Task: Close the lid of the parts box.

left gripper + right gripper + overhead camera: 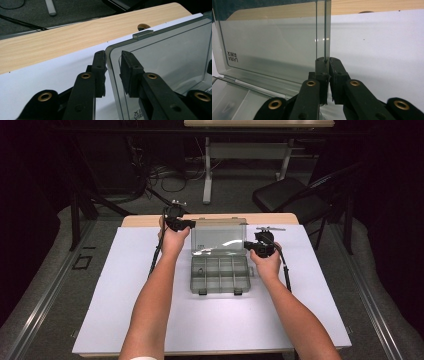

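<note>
A clear grey compartment box (220, 275) sits mid-table with its lid (218, 237) standing upright. My left gripper (191, 224) is at the lid's upper left corner. In the left gripper view the left gripper (112, 71) is slightly open, its jaws on either side of the rim of the lid (170, 55) with a thin gap at the inner jaw. My right gripper (247, 245) is at the lid's right edge. In the right gripper view the right gripper (328, 62) is shut on the thin side edge of the lid (274, 42), above the tray (232, 95).
The box rests on a white mat (125, 295) that covers a wooden table (140, 220). A black folding chair (285, 195) and another table's legs (207, 175) stand on the floor beyond. Two latches (202, 291) hang at the box's front edge.
</note>
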The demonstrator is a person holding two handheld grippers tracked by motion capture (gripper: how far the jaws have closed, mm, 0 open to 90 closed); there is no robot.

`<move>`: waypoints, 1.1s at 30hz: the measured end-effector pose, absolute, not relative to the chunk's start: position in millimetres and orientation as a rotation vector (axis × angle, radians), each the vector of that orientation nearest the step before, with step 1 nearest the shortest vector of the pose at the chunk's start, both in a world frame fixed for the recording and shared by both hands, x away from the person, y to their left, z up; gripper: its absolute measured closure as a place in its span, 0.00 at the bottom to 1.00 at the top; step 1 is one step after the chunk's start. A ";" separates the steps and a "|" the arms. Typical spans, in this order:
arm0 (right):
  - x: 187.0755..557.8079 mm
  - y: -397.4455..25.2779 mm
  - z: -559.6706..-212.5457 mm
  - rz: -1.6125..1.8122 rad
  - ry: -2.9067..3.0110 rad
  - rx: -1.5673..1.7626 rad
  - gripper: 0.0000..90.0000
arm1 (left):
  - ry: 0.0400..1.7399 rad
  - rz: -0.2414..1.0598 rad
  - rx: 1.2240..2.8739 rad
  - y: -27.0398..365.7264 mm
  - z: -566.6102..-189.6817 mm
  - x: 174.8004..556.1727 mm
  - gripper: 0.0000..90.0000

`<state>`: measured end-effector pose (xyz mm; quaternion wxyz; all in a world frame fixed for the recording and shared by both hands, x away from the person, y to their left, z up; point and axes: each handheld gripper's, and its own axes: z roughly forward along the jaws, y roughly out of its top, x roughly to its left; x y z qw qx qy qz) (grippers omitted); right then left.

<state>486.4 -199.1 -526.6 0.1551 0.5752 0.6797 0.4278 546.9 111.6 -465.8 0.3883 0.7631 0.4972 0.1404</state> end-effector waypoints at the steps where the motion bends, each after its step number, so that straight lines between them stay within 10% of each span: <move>1: 486.2 -199.1 -526.5 1.224 1.949 1.650 0.96 | 1.267 0.356 1.945 111.7 -466.2 547.2 0.83; 33: 485.2 -198.2 -525.2 1.271 1.930 1.641 0.83 | 1.318 0.319 1.839 117.2 -466.5 537.2 0.93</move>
